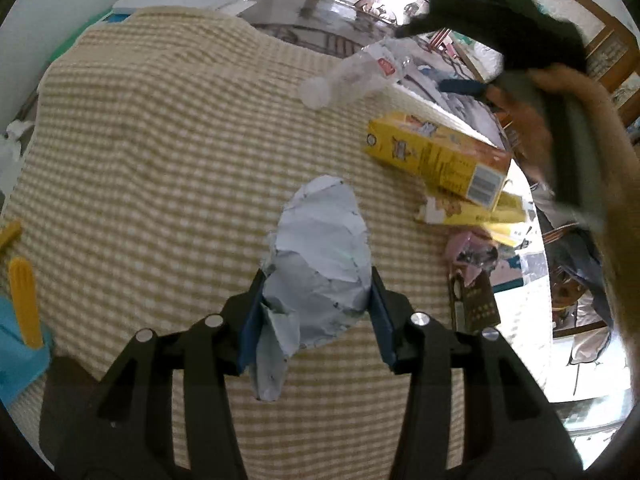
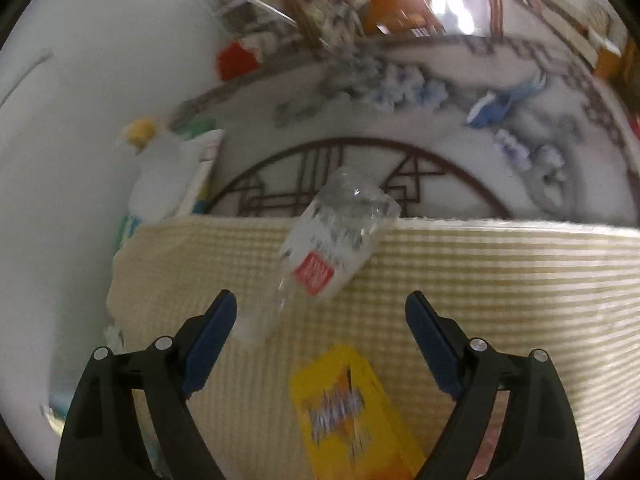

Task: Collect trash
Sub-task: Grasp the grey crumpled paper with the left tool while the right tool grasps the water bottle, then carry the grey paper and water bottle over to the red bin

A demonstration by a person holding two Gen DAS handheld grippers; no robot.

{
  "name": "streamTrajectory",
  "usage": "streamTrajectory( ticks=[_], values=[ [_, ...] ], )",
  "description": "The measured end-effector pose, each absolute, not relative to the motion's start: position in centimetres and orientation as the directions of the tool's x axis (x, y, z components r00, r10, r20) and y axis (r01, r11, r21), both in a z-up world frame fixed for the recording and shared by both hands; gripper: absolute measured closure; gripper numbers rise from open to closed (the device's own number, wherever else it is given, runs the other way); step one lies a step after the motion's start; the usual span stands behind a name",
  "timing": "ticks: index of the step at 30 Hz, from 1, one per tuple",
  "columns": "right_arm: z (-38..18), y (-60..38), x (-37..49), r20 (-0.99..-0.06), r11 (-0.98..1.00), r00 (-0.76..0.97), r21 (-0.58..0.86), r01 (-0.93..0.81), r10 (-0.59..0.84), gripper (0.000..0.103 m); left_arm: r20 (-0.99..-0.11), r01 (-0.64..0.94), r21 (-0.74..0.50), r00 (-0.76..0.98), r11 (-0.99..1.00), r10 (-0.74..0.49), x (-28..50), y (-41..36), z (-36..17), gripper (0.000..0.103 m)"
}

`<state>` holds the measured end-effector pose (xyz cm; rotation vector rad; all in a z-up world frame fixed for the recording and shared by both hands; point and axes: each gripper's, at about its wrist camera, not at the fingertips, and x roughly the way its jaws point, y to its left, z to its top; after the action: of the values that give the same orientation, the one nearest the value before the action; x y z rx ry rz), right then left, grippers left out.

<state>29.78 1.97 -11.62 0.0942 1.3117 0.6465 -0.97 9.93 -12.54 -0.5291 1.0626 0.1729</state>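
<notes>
Between the left gripper's (image 1: 316, 300) blue pads, at lower centre of the left wrist view, a crumpled white paper wad (image 1: 320, 256) is sitting pinched, held over the checked tablecloth (image 1: 160, 140).

Right gripper (image 2: 320, 320) is hanging spread wide, nothing between its fingers. Crushed clear plastic bottle (image 2: 336, 236) is lying just ahead of it at frame centre, long axis slanting from lower left to upper right, base near the far table edge. Right hand looks nearer, so the bottle is probably its pick.

Yellow carton (image 2: 348, 412) is lying below the bottle, at the frame's bottom edge.

Left view is adding what the right one misses: a second yellow box (image 1: 472, 212) under the carton, pink wrapper (image 1: 468, 248), dark brown packet (image 1: 476, 304) at right. Right view is blurred.
</notes>
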Motion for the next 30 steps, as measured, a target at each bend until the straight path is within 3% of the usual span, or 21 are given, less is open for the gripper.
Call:
streamTrajectory(
  ticks=[6,10,13,22,30],
  values=[
    [-15.1,5.3,31.9,-0.874,0.831,0.02,0.455,-0.319,0.486,0.02,-0.88,-0.426,-0.332,0.461,0.841,-0.113,-1.9,10.4,-13.5,0.057],
    [-16.9,5.0,32.6,-0.857,0.831,-0.006,0.501,-0.241,0.515,0.045,-0.886,-0.451,-0.332,0.451,0.828,-0.11,-2.4,10.9,-14.0,0.057],
    [-16.0,4.8,32.3,-0.847,0.811,-0.002,0.51,-0.286,0.532,0.046,-0.888,-0.458,-0.33,0.448,0.825,-0.106,-2.7,11.1,-14.1,0.057],
    [-6.4,-0.7,25.8,-0.709,0.636,0.035,0.609,-0.474,0.704,0.046,-0.882,-0.404,-0.324,0.456,0.856,-0.119,-0.7,10.0,-13.8,0.057],
    [-2.7,-9.1,15.5,-0.74,0.641,0.154,0.436,-0.631,0.654,0.045,-0.871,-0.303,-0.312,0.469,0.901,-0.144,0.7,7.5,-13.1,0.057]
  ],
)
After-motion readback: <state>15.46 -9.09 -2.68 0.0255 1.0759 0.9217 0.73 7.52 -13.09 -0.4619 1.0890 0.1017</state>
